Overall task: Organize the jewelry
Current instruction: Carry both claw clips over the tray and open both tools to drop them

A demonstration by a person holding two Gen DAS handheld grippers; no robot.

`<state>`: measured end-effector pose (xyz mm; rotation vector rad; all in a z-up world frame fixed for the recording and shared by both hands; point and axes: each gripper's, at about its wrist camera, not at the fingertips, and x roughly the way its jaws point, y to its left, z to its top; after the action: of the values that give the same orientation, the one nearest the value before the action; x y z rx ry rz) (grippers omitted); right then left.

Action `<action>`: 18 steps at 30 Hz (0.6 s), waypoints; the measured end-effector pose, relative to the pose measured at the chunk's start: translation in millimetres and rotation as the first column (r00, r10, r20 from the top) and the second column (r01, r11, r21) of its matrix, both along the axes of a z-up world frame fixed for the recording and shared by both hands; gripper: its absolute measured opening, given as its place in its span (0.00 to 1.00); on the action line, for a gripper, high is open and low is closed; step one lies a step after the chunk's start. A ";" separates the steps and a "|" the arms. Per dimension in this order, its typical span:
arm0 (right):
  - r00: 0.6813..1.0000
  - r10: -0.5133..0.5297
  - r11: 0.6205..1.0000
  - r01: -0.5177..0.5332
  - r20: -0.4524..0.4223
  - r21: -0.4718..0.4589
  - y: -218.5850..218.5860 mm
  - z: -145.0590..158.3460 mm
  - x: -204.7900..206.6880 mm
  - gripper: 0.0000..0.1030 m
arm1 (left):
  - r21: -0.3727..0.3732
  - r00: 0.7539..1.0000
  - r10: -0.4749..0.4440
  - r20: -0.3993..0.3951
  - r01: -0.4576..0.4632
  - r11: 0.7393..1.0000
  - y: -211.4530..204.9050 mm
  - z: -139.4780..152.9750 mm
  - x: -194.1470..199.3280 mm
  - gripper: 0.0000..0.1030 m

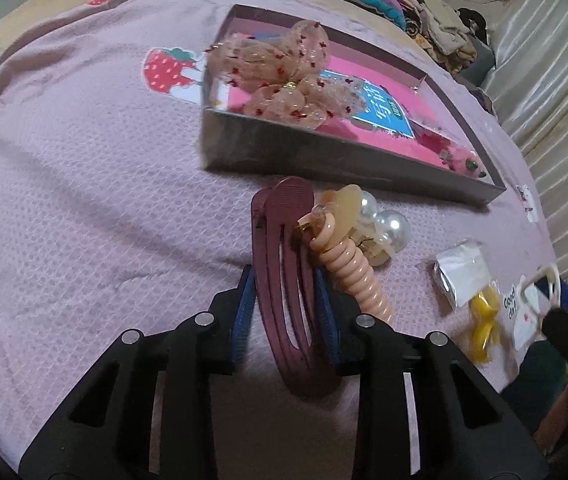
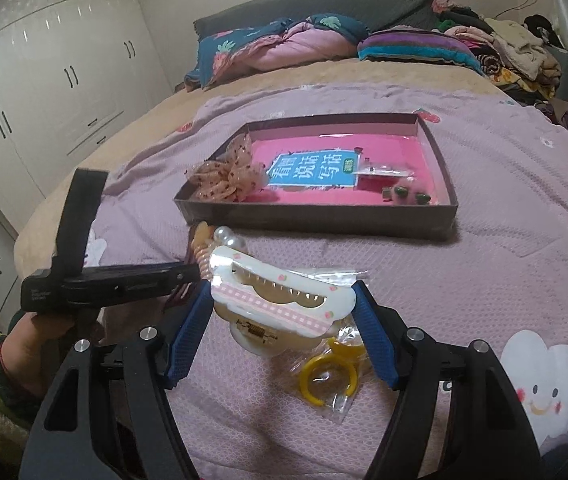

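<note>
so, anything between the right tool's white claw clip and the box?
Nothing visible. White claw clip sits in the right tool; only bare pink bedspread lies before the shallow brown cardboard box, apart from its low near wall.

Readable on the blue label [image 2: 311, 174] of the pink booklet [image 2: 384, 152] in the tray [image 2: 316, 220]: white characters "看图说话写话". Over on a small white card [image 1: 512, 303] by the yellow ring, handwritten "Good", second word blurred.
</note>
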<state>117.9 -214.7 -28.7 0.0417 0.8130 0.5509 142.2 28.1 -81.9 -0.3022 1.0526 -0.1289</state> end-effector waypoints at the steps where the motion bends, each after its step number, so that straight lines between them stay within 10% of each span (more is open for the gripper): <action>1: 1.000 -0.001 1.000 0.001 0.001 0.002 -0.6 0.9 -0.1 0.67 | 0.014 1.000 -0.001 0.003 0.001 1.000 2.0 1.0 -3.2 0.21; 18: 1.000 0.016 1.000 -0.017 0.013 0.017 6.6 11.2 10.0 0.67 | 0.053 0.990 0.099 0.096 -0.104 0.993 55.4 46.5 -31.3 0.04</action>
<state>127.9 -208.2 -17.5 0.0469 0.7965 0.5730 111.0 83.5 -35.4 -0.2940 0.9449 -0.0211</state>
